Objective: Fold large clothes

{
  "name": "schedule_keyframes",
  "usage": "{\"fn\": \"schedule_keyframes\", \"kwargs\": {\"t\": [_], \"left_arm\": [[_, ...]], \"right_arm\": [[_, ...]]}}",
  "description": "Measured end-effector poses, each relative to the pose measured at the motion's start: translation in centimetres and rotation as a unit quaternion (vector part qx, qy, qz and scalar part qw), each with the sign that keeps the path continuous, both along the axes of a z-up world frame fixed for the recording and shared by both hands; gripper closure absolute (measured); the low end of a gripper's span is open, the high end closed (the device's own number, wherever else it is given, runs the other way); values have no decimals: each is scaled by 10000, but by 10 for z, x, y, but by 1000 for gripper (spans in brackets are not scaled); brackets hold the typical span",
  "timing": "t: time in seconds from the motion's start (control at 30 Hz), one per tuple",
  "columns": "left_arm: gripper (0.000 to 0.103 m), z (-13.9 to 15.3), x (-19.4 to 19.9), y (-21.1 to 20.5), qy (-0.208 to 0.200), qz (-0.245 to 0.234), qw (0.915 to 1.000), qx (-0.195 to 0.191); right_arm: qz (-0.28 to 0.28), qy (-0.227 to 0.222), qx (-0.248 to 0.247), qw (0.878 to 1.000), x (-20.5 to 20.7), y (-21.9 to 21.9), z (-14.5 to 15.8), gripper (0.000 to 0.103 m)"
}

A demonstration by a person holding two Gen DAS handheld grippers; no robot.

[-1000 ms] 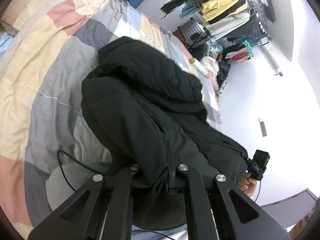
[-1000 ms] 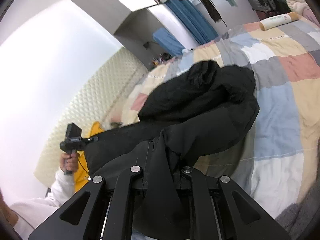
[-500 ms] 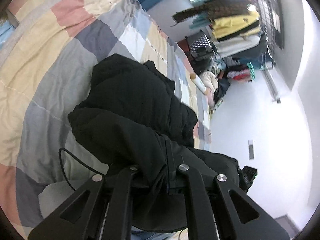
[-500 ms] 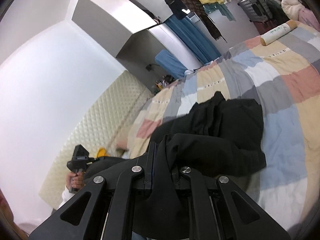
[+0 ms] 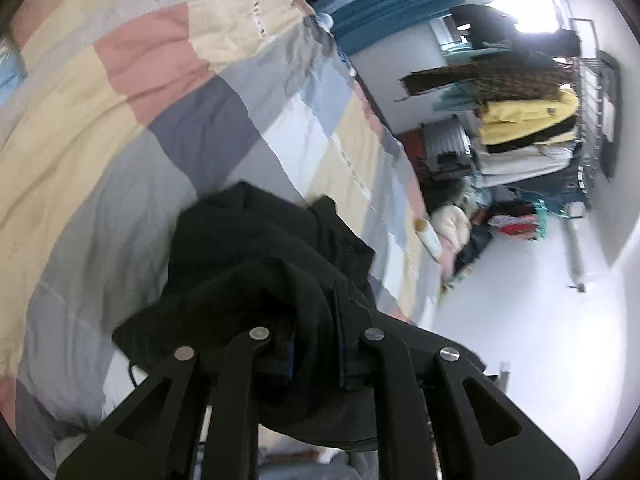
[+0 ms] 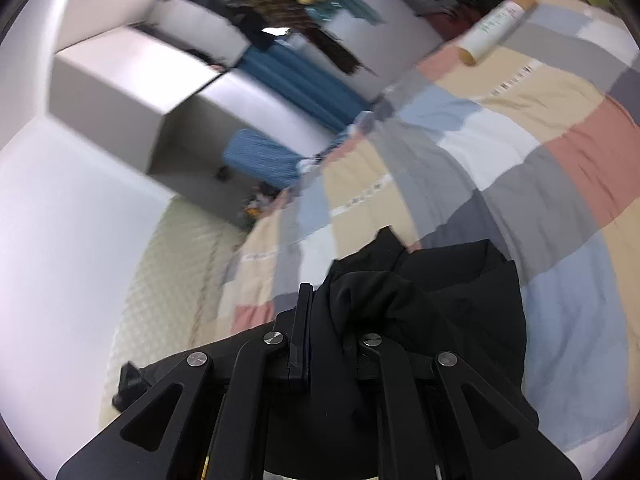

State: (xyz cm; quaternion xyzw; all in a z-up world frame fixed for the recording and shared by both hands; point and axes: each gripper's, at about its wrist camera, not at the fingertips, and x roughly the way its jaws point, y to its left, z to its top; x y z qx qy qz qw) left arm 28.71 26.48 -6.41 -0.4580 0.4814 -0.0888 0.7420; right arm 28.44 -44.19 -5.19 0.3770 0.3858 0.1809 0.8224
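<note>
- The left gripper (image 5: 316, 354) has its jaws pinched tight on a thick fold of the black jacket (image 5: 256, 256), the cloth bunching up between and over the fingers.
- The right gripper (image 6: 324, 340) is clamped the same way on another edge of the jacket (image 6: 440, 304); the cloth drapes over its linkage and hides the fingertips.
- Compared with a second ago, both cameras have tipped upward: the jacket fills less of each view, and more of the patchwork quilt (image 5: 120, 128) and the far room show.
- The bulk of the jacket now lies heaped on the quilt beyond the jaws, with the held edges raised above it.
- Both views are motion-blurred, so the lift seems under way.
- My reading: the held edge is being carried over the body of the jacket to make a fold; it is not yet laid down or smoothed.
- A white tube (image 6: 494, 26) lies on the quilt's far end, well apart from the jacket.
</note>
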Motion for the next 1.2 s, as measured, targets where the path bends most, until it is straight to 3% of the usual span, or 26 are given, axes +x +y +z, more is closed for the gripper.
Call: {"fn": "schedule_keyframes", "kwargs": {"t": [0.27, 0.5, 0.67, 0.93, 1.03, 1.2], "left_arm": [[85, -45, 81, -19, 164, 117, 9965, 812], [83, -90, 125, -33, 309, 43, 9951, 941], [82, -108, 137, -35, 490, 149, 9961, 719], [77, -99, 115, -24, 550, -71, 9982, 222], [70, -88, 103, -23, 562, -197, 9980, 221], [37, -66, 69, -20, 405, -365, 9983, 209]], "right_arm": [[-359, 635, -385, 9966, 83, 13, -50, 96], [-241, 1110, -455, 9925, 128, 16, -110, 96], [-118, 1253, -283, 9916, 141, 16, -133, 96], [39, 1300, 85, 9915, 125, 4, -125, 90], [149, 1274, 216, 9915, 113, 1, -118, 87], [299, 1249, 199, 9915, 88, -2, -99, 79]]}}
